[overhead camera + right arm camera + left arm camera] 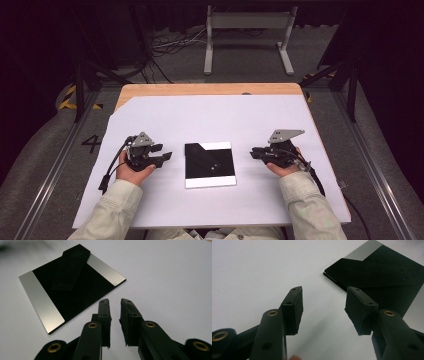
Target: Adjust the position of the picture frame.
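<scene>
While both my hands rest on the white worktop (165, 112), my left claw (165, 153) sits toward the left edge, jaws spread wide, nothing between them. Mid-worktop, nearer the front edge, lies the black square plate (210, 164) with silver strips and a black folded piece on top. Toward the right edge, my right claw (255, 152) points at the plate, jaws nearly together yet apart, empty.

Black plate (210, 164) lies between two hand-held grippers.
</scene>
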Action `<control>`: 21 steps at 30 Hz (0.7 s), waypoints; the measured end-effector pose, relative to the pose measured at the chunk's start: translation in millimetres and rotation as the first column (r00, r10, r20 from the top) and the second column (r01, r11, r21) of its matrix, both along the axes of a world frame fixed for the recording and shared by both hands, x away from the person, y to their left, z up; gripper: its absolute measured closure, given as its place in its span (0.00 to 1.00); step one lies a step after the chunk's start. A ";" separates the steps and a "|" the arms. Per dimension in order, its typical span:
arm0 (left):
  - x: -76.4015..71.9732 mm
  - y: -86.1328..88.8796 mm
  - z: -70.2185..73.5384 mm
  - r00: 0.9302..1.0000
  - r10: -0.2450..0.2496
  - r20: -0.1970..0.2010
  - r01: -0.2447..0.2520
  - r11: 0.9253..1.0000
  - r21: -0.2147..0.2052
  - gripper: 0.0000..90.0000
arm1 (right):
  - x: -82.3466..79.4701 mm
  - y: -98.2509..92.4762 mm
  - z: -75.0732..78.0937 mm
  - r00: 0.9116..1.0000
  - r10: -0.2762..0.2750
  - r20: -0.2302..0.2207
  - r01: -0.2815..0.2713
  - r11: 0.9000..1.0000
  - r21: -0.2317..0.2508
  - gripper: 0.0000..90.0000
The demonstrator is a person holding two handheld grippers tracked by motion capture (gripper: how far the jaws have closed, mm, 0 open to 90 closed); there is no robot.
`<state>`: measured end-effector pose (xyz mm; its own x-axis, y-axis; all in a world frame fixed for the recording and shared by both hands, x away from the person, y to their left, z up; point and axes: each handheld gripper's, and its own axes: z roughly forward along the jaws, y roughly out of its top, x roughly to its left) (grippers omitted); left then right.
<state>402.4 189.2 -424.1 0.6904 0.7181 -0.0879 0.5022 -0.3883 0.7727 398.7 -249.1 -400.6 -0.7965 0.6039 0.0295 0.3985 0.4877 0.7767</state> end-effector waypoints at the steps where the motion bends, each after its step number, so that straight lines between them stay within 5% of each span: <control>1: 0.3 0.2 0.7 1.000 0.000 -0.003 0.000 1.000 -0.002 0.54 | -0.1 0.6 0.0 1.000 0.003 0.001 -0.003 1.000 -0.002 0.87; 5: 0.8 0.7 7.4 1.000 0.021 -0.017 -0.020 0.999 0.035 0.59 | -1.6 3.0 0.3 1.000 0.007 -0.003 -0.007 1.000 -0.014 0.87; 14: 10.3 9.0 10.1 0.997 0.050 -0.062 -0.050 0.999 -0.001 0.66 | -11.3 8.1 2.4 0.999 0.037 -0.021 -0.038 0.998 -0.052 0.92; 16: 10.3 6.2 11.9 0.997 0.042 -0.072 -0.042 0.999 0.008 0.69 | -15.2 10.9 3.8 0.998 0.054 -0.024 -0.055 0.996 -0.064 0.94; 19: 8.1 -2.0 17.6 0.999 0.013 -0.033 -0.011 0.998 0.057 0.71 | -18.4 13.4 4.7 0.997 0.071 -0.034 -0.074 0.994 -0.076 0.97; 21: 7.0 -7.2 18.4 0.999 -0.011 -0.036 0.013 0.999 0.050 0.72 | -20.7 15.5 4.5 0.995 0.088 -0.051 -0.092 0.992 -0.087 0.98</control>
